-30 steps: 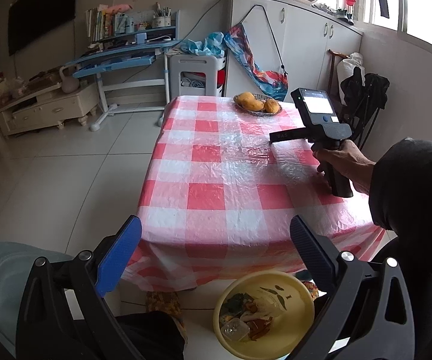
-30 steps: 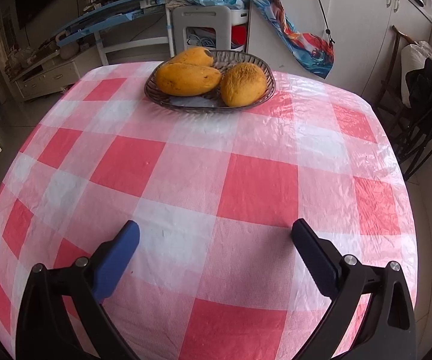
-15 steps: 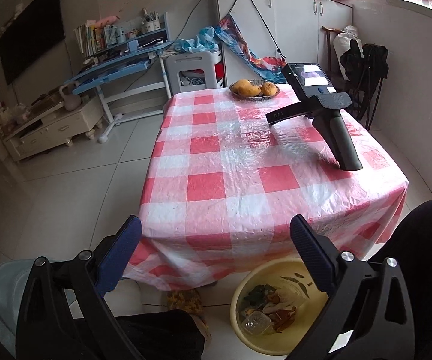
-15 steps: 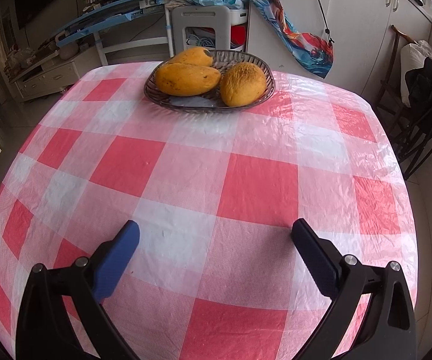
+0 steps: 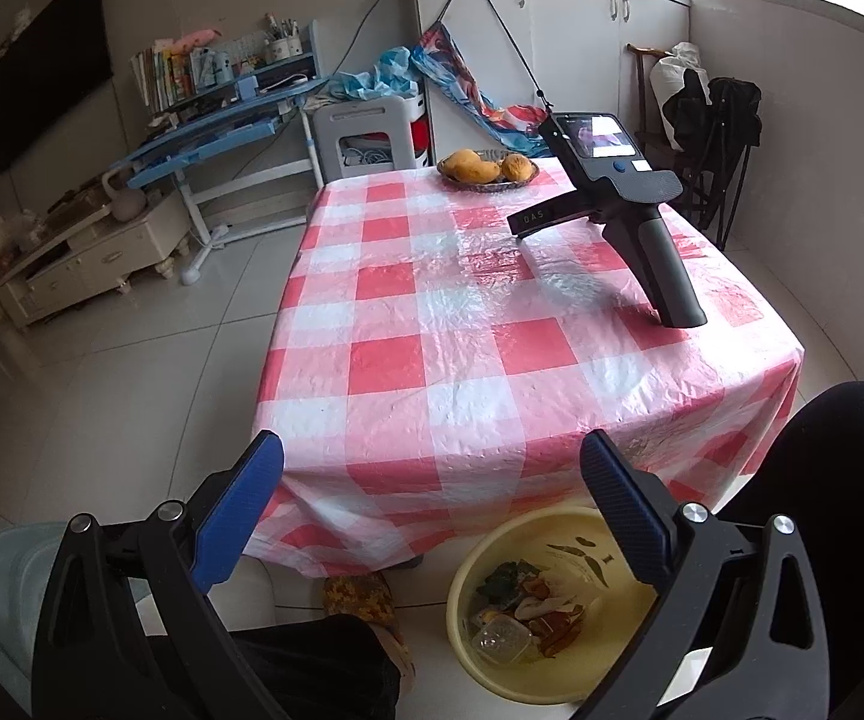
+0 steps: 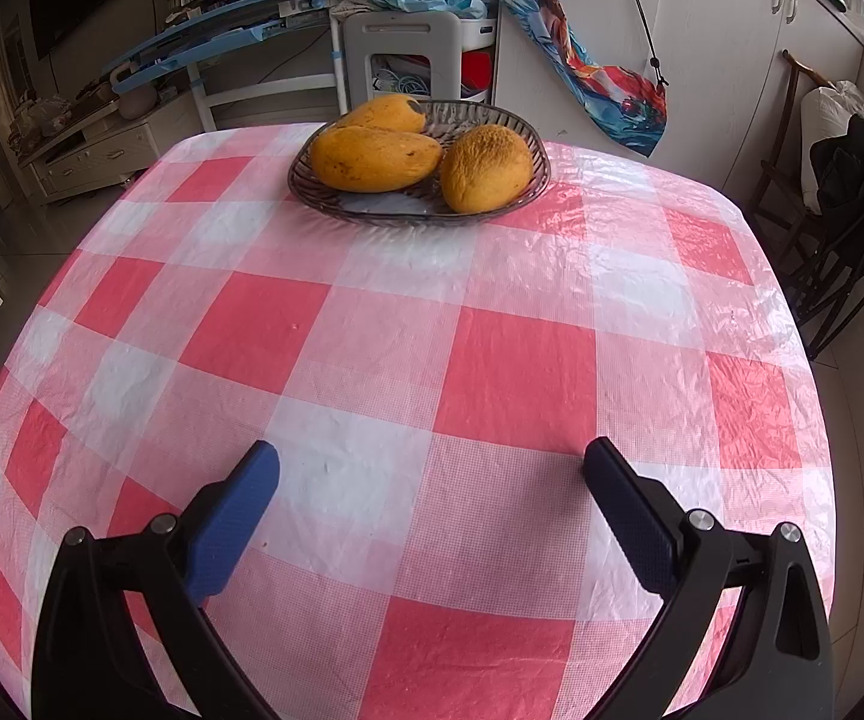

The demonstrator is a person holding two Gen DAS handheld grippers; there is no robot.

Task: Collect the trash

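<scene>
A yellow basin [image 5: 606, 660] with food scraps and peel [image 5: 522, 612] stands on the floor by the table's near edge. My left gripper [image 5: 432, 462] is open and empty, held above and in front of the basin, off the table. My right gripper [image 6: 431, 477] is open and empty. It rests on the red-and-white checked tablecloth [image 6: 492, 360]. In the left wrist view its handle [image 5: 666, 276] stands on the table with no hand on it.
A glass dish of mangoes [image 6: 420, 162] sits at the table's far end, also in the left wrist view [image 5: 488, 168]. A folded black chair [image 5: 714, 138] stands at the right. A blue desk [image 5: 216, 132] and white stool [image 5: 366, 132] stand behind.
The hand has let go of the right gripper, which now stands alone on the table. My left gripper has pulled back and risen, showing more of the table and basin.
</scene>
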